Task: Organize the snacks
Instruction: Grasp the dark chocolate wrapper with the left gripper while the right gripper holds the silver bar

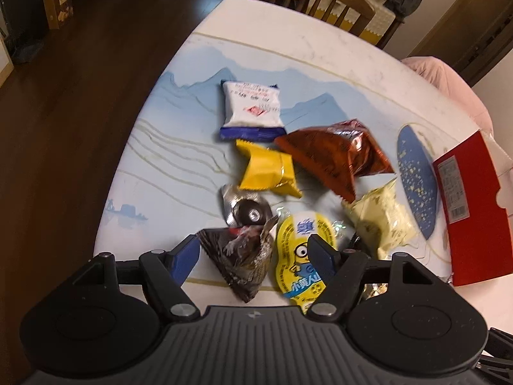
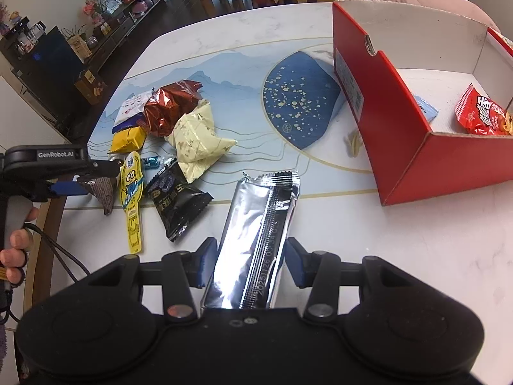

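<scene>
Right wrist view: the right gripper (image 2: 248,261) is pinching a silver foil packet (image 2: 261,221) between its pads; the packet's long axis runs straight ahead from the jaws toward 12 o'clock, tilting slightly to 1. The red box (image 2: 400,160) lies open at 2 o'clock from the jaws, well apart, already holding a red snack bag (image 2: 481,117). Judgement: the right hand is the nearer to the box, so the carry goes up and right.

Left wrist view: the left gripper (image 1: 256,256) has its jaws spread. A dark triangular packet (image 1: 243,263) lies between them, beside the left pad, not pressed; a yellow cartoon packet (image 1: 298,256) lies by the right pad. Remaining snacks cluster at 12 to 1 o'clock.
</scene>
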Motion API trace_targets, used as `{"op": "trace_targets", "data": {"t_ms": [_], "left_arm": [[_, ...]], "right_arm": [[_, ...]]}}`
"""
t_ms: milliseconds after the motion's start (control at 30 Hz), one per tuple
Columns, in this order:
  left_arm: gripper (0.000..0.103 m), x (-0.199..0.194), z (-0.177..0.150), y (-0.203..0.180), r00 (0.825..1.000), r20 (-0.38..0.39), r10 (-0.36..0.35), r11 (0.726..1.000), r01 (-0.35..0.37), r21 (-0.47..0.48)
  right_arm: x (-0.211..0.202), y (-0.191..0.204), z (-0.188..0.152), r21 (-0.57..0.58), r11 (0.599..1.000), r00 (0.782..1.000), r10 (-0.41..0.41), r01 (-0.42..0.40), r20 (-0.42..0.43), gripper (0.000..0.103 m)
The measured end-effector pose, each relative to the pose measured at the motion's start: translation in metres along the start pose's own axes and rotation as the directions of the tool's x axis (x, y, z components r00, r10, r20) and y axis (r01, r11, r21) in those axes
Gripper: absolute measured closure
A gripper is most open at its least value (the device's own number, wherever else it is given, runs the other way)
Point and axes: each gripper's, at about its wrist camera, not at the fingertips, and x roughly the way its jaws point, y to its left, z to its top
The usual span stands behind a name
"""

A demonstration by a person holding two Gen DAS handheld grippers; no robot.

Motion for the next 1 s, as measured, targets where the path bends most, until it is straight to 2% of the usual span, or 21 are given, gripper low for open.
{"op": "trace_targets", "data": {"t_ms": [100, 333, 500, 733, 1000], "left_arm": [[0.032, 0.003, -0.001, 0.005, 1.0, -0.006, -0.002, 1.0, 0.002, -0.022], [0.059, 0.006, -0.002, 0.013, 1.0, -0.012, 0.0, 0.999, 0.0, -0.051], [0.068, 0.004, -0.004, 0.013, 1.0, -0.003, -0.002, 0.999, 0.002, -0.052], [0.069, -0.011, -0.009, 0.017, 0.999, 0.015, -0.032, 0.996, 0.033, -0.078], [0.07, -0.041, -0.013, 0.008, 0.995, 0.055, -0.082, 0.995, 0.085, -0.055]], "right_arm": [[0.0, 0.0, -0.001, 0.0, 1.0, 1.0, -0.002, 0.002, 0.0, 0.057], [-0.001, 0.001, -0.002, -0.002, 1.0, 1.0, -0.005, 0.005, 0.003, 0.057], [-0.002, 0.003, -0.002, -0.007, 1.0, 1.0, -0.008, 0.008, 0.008, 0.057], [-0.007, 0.001, -0.002, -0.011, 1.0, 1.0, -0.013, 0.013, 0.02, 0.057], [-0.027, -0.002, 0.003, -0.039, 0.999, 0.998, -0.001, 0.003, 0.065, 0.057]]}}
